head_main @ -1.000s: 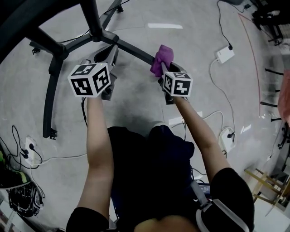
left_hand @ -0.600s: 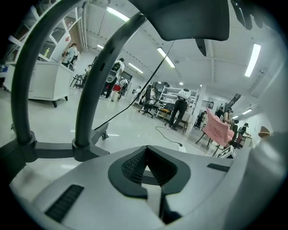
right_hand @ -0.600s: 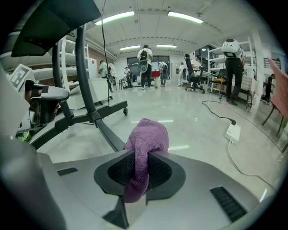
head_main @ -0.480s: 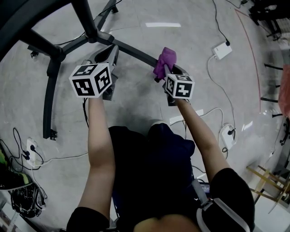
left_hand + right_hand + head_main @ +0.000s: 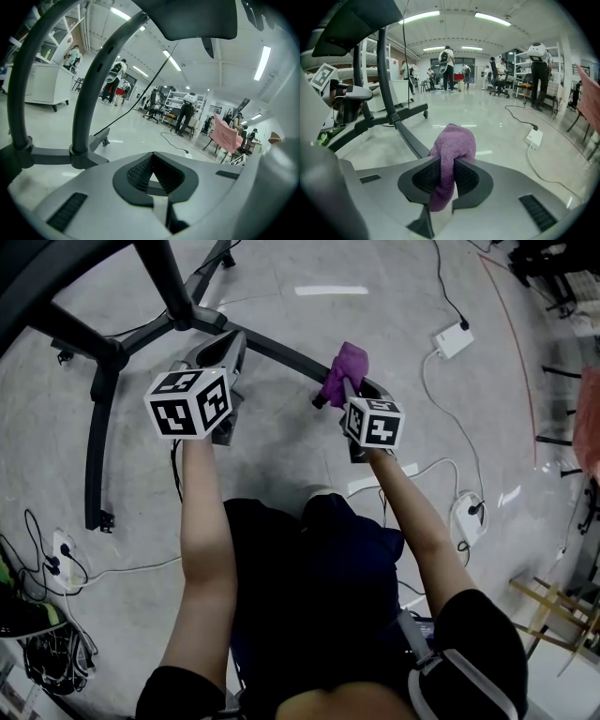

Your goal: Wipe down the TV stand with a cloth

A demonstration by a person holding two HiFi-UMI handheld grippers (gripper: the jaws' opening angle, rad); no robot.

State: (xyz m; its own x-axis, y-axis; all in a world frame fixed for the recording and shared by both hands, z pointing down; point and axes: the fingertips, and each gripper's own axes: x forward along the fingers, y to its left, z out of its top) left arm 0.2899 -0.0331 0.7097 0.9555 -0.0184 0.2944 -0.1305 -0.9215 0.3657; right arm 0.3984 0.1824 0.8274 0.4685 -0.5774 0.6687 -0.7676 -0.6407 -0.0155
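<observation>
In the head view the TV stand [image 5: 94,427] spreads its dark metal legs over the grey floor, from 9 o'clock up to 12. The left gripper [image 5: 228,341] hangs at about 11 o'clock, just beside the joint where the legs meet. In the left gripper view its jaws are pressed together at the tips with nothing between them [image 5: 151,157], and the stand's curved posts [image 5: 86,108] rise at 10 o'clock.

At 1 o'clock the right gripper [image 5: 349,388] is clamped on a purple cloth [image 5: 343,367], which bulges out past the jaws over the end of a curved leg. The right gripper view shows the cloth [image 5: 452,140] pinched between the pads; whether it touches the leg [image 5: 408,136] is unclear.

A white power adapter [image 5: 451,338] lies at 2 o'clock.
</observation>
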